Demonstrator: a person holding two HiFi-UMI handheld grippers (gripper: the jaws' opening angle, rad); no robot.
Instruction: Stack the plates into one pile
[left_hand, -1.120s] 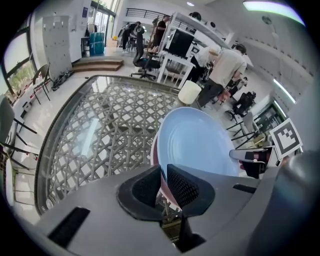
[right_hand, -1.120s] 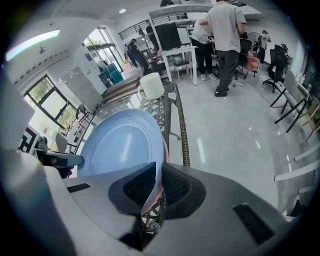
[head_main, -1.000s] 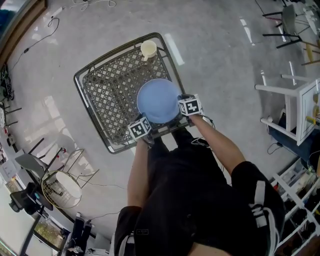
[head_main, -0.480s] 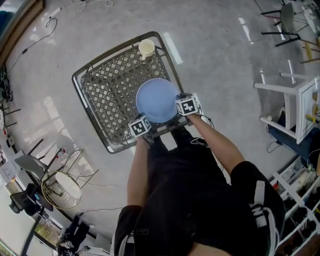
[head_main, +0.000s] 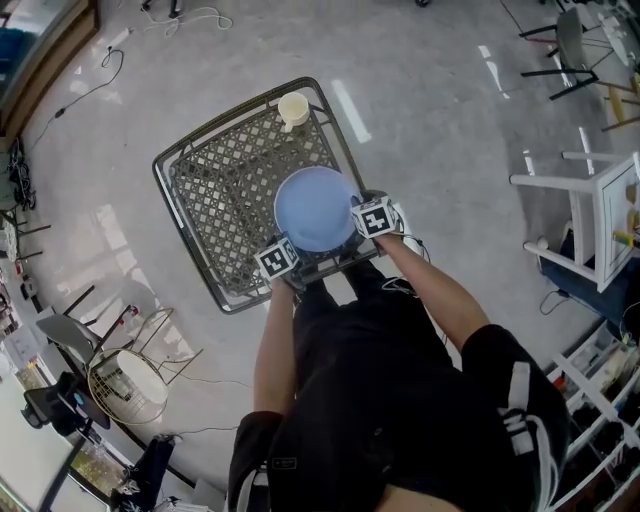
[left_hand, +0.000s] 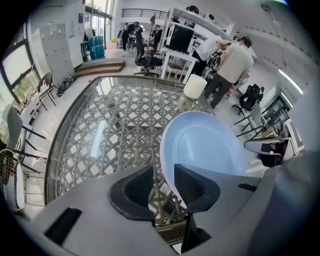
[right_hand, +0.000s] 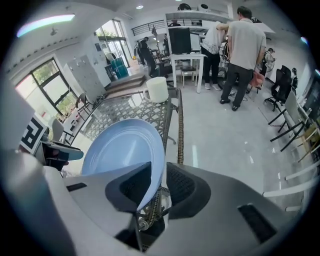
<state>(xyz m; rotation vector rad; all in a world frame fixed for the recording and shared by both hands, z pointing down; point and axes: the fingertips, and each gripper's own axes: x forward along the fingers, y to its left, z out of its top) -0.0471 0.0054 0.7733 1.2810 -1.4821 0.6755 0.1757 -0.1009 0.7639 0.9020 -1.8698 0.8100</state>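
Head view: blue plate (head_main: 313, 205) sits over the near right part of a lattice-topped table (head_main: 215, 190), close to the edge nearest the person; whether it lies flat on the top cannot be told from here. Left gripper (head_main: 288, 252) at the plate's near left rim, right gripper (head_main: 362, 222) at its near right rim, both pointing steeply down, marker cubes facing up. A cream cup (head_main: 293, 108) stands at the table's far corner, well apart from the plate. Left gripper view: left gripper (left_hand: 164, 185) has its jaws apart, having just been opening; the plate's (left_hand: 205, 145) rim runs down between them, close along the right-hand pad (left_hand: 196, 187), with a clear gap to the other pad, so no squeeze on it. Lattice top and its metal rim show through the gap below. Cup (left_hand: 195, 86) upright beyond the plate. Right gripper view: right gripper (right_hand: 157, 187) likewise parted, its jaws just been opening; plate (right_hand: 122, 147) edge stands between the pads, nearer the left one, a gap to the right one, nothing clamped. Table edge passes under the jaws. Cup (right_hand: 157, 89) at the far corner; two people (right_hand: 240, 45) stand at a white desk beyond
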